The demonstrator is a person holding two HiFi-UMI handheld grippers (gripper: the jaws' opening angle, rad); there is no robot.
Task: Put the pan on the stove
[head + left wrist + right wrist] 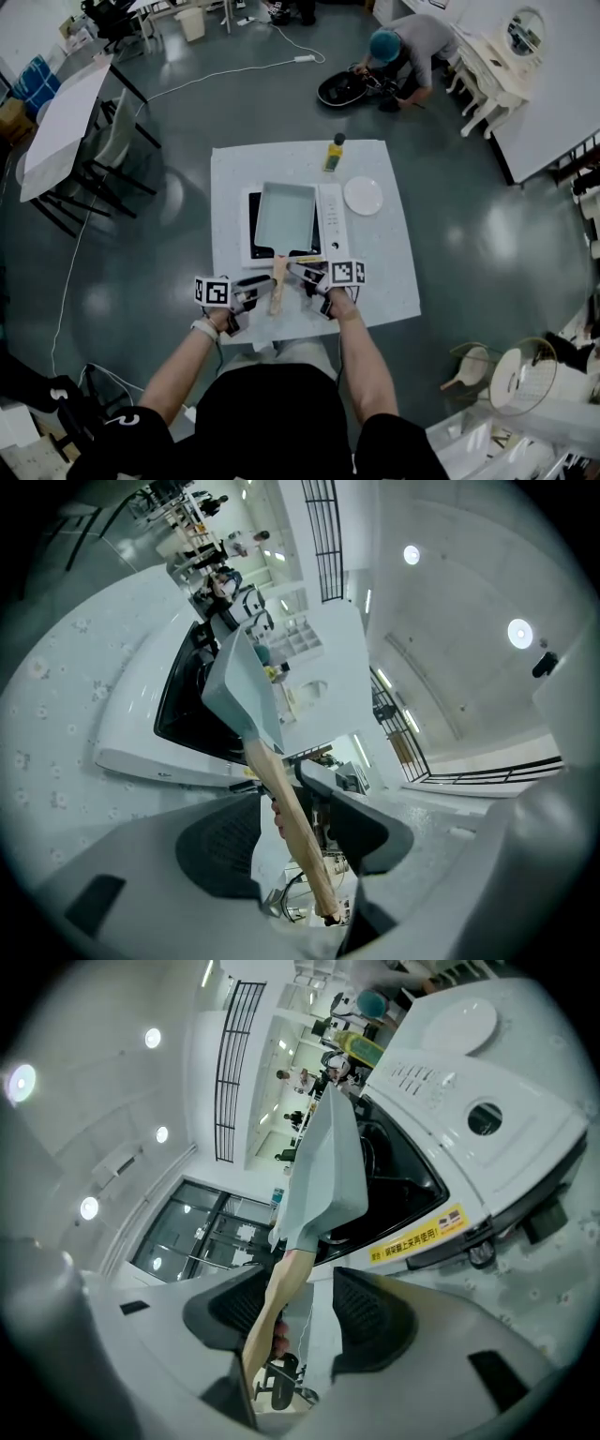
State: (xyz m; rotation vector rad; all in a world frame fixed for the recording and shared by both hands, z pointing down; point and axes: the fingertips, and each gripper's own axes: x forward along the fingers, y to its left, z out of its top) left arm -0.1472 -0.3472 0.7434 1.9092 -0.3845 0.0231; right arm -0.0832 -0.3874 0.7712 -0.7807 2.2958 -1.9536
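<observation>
**Two tongs are flanking the handle of a rectangular pale grey-green metal pan [284, 214] sitting on a white stove with a black glass top [331, 217]**

The pan is resting flat on the stove's black top. The stove is standing in the middle of the white speckled surface [380, 277]. A light wooden handle [278, 281] is sticking out from the pan past the stove's front edge, towards the person.

The left tongs [292, 817] are coming in from the handle's left. They are standing wide apart and released, and the handle is running between the two dark ribbed pads with a gap on each side.

The right tongs [302, 1297] are coming in from the handle's right and are also standing released. The handle is lying close to one pad, and whether it is touching cannot be told. The other pad is standing well clear of it.

Beyond the stove, a yellow bottle with a dark cap [333, 153] is standing upright near the surface's far edge. A round white plate [363, 196] is lying just beside the stove's right end.
</observation>
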